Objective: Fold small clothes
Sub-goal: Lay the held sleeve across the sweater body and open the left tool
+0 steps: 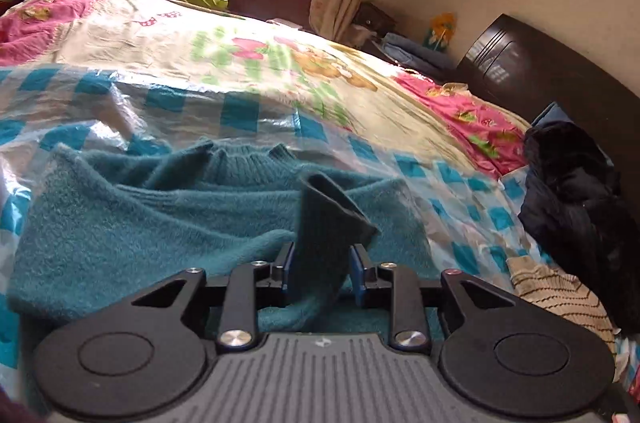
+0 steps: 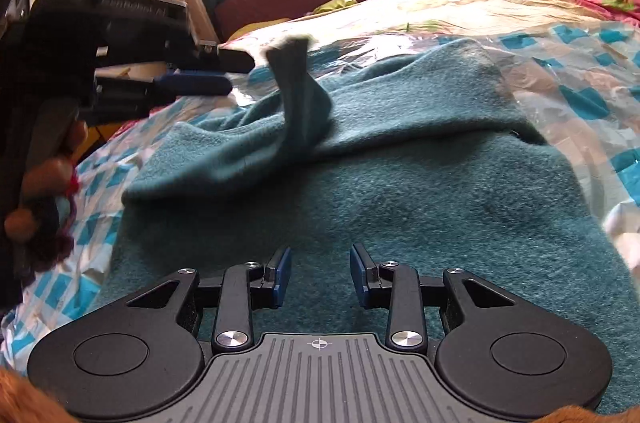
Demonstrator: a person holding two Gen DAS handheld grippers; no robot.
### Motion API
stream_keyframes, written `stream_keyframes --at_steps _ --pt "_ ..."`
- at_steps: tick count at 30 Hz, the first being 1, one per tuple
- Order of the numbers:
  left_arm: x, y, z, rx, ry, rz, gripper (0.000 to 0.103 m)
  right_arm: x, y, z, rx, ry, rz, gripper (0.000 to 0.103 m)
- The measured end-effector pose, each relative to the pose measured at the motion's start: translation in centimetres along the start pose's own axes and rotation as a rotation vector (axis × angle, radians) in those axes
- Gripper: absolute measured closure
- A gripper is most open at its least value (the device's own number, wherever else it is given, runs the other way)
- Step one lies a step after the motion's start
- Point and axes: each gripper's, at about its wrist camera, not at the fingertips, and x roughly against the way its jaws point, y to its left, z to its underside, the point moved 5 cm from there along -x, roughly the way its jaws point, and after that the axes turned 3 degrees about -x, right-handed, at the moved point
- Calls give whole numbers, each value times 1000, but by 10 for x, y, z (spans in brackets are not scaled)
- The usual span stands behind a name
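A teal knitted sweater point(image 1: 160, 223) lies on a checked plastic sheet point(image 1: 160, 103) on the bed; it also fills the right wrist view point(image 2: 400, 191). One sleeve end point(image 1: 328, 223) stands up between the fingers of my left gripper point(image 1: 322, 271), which are apart on either side of it. In the right wrist view the left gripper point(image 2: 240, 73) is at the left with its fingers apart, and the sleeve end point(image 2: 296, 83) stands free just right of its tips. My right gripper point(image 2: 320, 275) is open and empty, low over the sweater's body.
A dark garment point(image 1: 572, 199) and a striped cloth point(image 1: 560, 295) lie at the right of the bed. A floral quilt point(image 1: 240, 47) covers the far part. A dark headboard point(image 1: 540, 71), a window and curtains stand beyond.
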Motion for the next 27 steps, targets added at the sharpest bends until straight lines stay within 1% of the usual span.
stream_keyframes --at_steps 3,6,10,12,15,17,20,25,27 --pt "14 14 25 -14 22 -86 63 -1 -14 -5 -65 11 0 70" --pt "35 34 49 32 22 -129 59 1 -21 -11 -101 -5 -2 70" --pt "53 57 71 67 2 -179 59 -4 -32 -22 -160 -16 29 69" --pt "57 64 79 85 -9 -184 59 -13 -44 -28 -223 -5 48 64" --pt "62 67 85 89 -34 -186 59 -26 -58 -35 -336 10 24 64" --pt "63 68 88 88 -50 -181 59 -32 -64 -38 -386 10 14 63" --pt "62 67 91 77 -60 -173 59 -40 -66 -40 -442 -3 -13 55" --pt "57 69 97 76 -45 -156 59 -45 -64 -40 -496 -18 -17 55" --pt "57 70 99 77 -41 -154 59 -44 -61 -40 -507 -23 -19 57"
